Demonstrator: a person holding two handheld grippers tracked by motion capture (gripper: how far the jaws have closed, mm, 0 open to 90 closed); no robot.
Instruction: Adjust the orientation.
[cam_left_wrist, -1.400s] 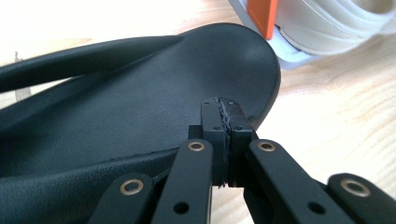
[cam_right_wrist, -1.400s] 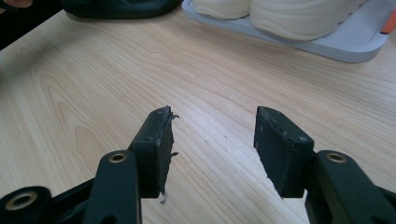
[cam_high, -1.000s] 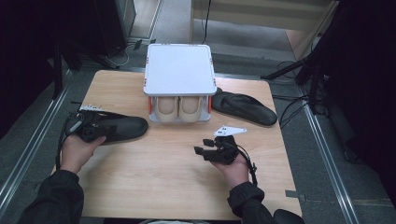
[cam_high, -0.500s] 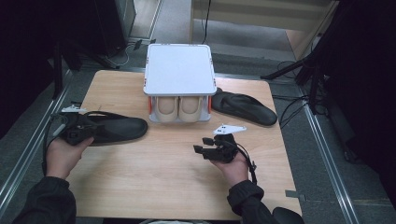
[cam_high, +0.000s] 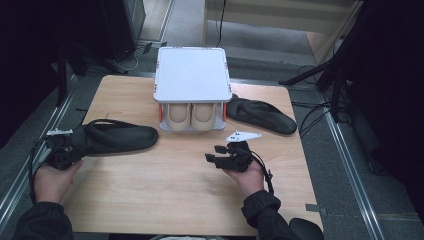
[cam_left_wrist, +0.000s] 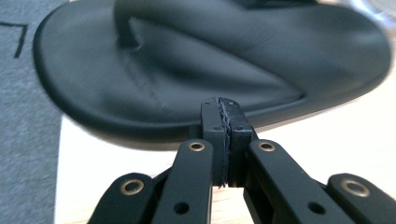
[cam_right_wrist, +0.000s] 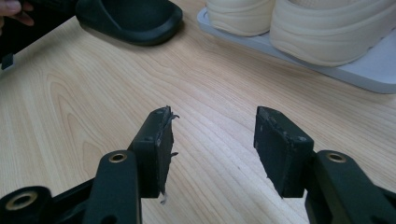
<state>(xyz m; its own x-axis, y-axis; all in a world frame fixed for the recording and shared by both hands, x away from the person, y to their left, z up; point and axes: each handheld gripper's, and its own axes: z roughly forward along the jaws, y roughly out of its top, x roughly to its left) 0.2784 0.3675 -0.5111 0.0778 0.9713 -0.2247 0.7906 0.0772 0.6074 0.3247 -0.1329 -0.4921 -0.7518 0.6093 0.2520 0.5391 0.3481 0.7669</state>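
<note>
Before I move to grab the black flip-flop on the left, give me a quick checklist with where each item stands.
1. Left claw open for the grab: not ok, jaws shut with nothing between them.
2. Left claw aimed at the left flip-flop: ok, its sole lies just beyond the tips.
3. Right claw open and empty: ok.
4. Lower shelf of the shoe rack free: not ok, cream shoes occupy it.
5. Right flip-flop out of the way: ok, beside the rack.
</note>
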